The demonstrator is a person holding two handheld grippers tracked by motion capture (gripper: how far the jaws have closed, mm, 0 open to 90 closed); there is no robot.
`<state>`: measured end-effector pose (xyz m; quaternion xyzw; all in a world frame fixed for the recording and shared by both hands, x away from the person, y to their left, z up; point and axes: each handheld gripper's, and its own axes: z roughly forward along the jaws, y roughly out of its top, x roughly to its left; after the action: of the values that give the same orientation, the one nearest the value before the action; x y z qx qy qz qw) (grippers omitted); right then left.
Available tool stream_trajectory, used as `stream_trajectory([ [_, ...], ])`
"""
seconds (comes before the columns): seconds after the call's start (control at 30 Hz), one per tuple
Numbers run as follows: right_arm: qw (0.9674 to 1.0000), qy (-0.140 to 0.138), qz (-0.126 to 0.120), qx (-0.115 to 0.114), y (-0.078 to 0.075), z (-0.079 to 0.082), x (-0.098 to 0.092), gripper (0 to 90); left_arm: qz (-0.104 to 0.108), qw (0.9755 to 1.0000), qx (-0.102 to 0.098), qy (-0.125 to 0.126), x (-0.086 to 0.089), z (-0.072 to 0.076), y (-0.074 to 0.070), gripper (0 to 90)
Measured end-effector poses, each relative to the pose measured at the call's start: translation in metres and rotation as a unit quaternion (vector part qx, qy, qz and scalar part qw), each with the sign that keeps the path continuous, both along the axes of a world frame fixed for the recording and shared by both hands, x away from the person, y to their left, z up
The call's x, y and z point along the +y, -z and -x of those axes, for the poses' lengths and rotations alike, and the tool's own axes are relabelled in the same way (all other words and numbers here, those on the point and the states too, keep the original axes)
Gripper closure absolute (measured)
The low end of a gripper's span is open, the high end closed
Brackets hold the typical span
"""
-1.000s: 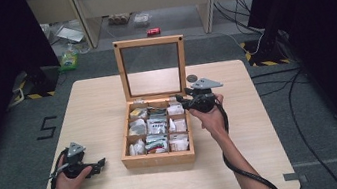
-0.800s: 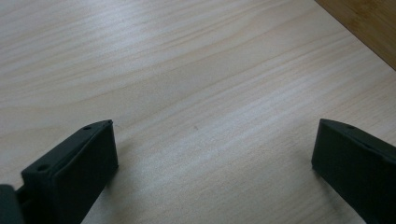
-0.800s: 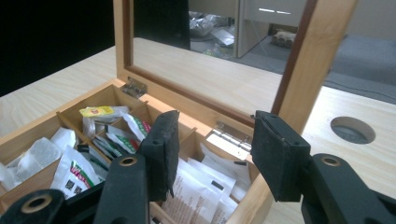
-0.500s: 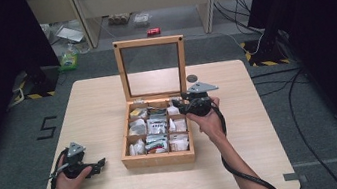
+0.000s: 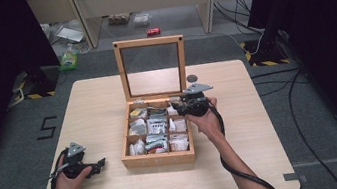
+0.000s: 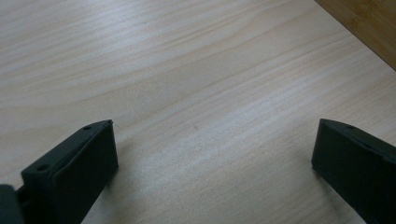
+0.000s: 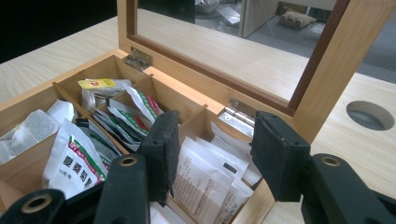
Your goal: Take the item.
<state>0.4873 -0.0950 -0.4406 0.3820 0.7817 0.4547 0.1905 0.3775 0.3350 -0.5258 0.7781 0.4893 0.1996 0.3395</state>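
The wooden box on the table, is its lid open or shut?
Open. The lid stands upright behind the wooden box, hinged at the back, and the packets in the compartments lie exposed.

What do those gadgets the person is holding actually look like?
Each is a black hand-held claw. The left claw and right claw both end in two flat, blocky black jaws, carry a grey three-cornered plate on top and trail a black cable. The forearms are bare, with no sleeves in view.

Even overhead light brightens the table (image 5: 272, 124); the room falls black at 9 and 3 o'clock. Shadows are soft and short. Both gripper views blur at 6 o'clock, nearest the lens.
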Motion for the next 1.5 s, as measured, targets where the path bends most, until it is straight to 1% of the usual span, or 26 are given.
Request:
stream_trajectory([
  [0.07, 1.0000, -0.001, 0.002, 0.001, 0.001, 0.000, 0.001, 52.4, 0.000, 1.0000, 0.000, 0.000, 0.000, 0.000, 0.000, 0.0],
  [0.1, 0.9999, -0.006, 0.010, 0.002, 0.003, 0.000, 0.003, 52.7, 0.000, 1.0000, 0.000, 0.000, 0.000, 0.000, 0.000, 0.0],
  [0.13, 0.9999, -0.006, 0.010, 0.002, 0.003, 0.000, 0.003, 52.7, 0.000, 1.0000, 0.000, 0.000, 0.000, 0.000, 0.000, 0.0],
  [0.27, 0.9993, -0.011, 0.035, -0.001, 0.005, -0.002, 0.007, 53.8, 0.000, 1.0000, 0.000, 0.000, 0.000, 0.000, 0.000, 0.0],
  [0.3, 0.9993, -0.011, 0.035, -0.001, 0.005, -0.002, 0.007, 53.8, 0.000, 1.0000, 0.000, 0.000, 0.000, 0.000, 0.000, 0.0],
  [0.33, 0.9991, -0.009, 0.041, 0.002, 0.005, -0.003, 0.007, 53.8, 0.000, 1.0000, 0.000, 0.000, 0.000, 0.000, 0.000, 0.0],
  [0.47, 0.9990, -0.008, 0.044, 0.008, 0.006, -0.005, 0.009, 53.6, 0.000, 1.0000, 0.000, 0.000, 0.000, 0.000, 0.000, 0.0],
  [0.53, 0.9987, -0.008, 0.049, 0.012, 0.008, -0.007, 0.010, 53.8, 0.000, 1.0000, 0.000, 0.000, 0.000, 0.000, 0.000, 0.0],
  [0.63, 0.9978, -0.006, 0.064, 0.017, 0.010, -0.009, 0.013, 54.2, 0.000, 1.0000, 0.000, 0.000, 0.000, 0.000, 0.000, 0.0],
  [0.7, 0.9973, -0.007, 0.070, 0.019, 0.010, -0.011, 0.015, 54.7, 0.000, 1.0000, 0.000, 0.000, 0.000, 0.000, 0.000, 0.0],
  [0.8, 0.9965, -0.008, 0.081, 0.020, 0.010, -0.014, 0.016, 55.9, 0.000, 1.0000, 0.000, 0.000, 0.000, 0.000, 0.000, 0.0],
  [0.9, 0.9959, -0.007, 0.086, 0.025, 0.010, -0.016, 0.017, 58.3, 0.000, 1.0000, 0.000, 0.000, 0.000, 0.000, 0.000, 0.0],
  [0.93, 0.9953, -0.009, 0.092, 0.029, 0.010, -0.019, 0.017, 59.8, 0.000, 1.0000, 0.000, 0.000, 0.000, 0.000, 0.000, 0.0],
  [1.03, 0.9945, -0.007, 0.098, 0.035, 0.011, -0.021, 0.018, 60.5, 0.000, 1.0000, 0.000, 0.000, 0.000, 0.000, 0.000, 0.0],
  [1.1, 0.9944, -0.012, 0.097, 0.040, 0.012, -0.022, 0.018, 61.4, 0.000, 1.0000, 0.000, 0.000, 0.000, 0.000, 0.000, 0.0],
  [1.17, 0.9936, -0.015, 0.104, 0.044, 0.014, -0.023, 0.018, 61.6, 0.000, 1.0000, 0.000, 0.000, 0.000, 0.000, 0.000, 0.0],
  [1.3, 0.9926, -0.019, 0.108, 0.052, 0.015, -0.026, 0.019, 62.2, 0.000, 1.0000, 0.000, 0.000, 0.000, 0.000, 0.000, 0.0],
  [1.43, 0.9916, -0.024, 0.110, 0.062, 0.017, -0.026, 0.021, 65.0, 0.000, 1.0000, 0.000, 0.000, 0.000, 0.000, 0.000, 0.0],
  [1.5, 0.9914, -0.025, 0.112, 0.063, 0.018, -0.026, 0.021, 67.8, 0.000, 1.0000, 0.000, 0.000, 0.000, 0.000, 0.000, 0.0],
])
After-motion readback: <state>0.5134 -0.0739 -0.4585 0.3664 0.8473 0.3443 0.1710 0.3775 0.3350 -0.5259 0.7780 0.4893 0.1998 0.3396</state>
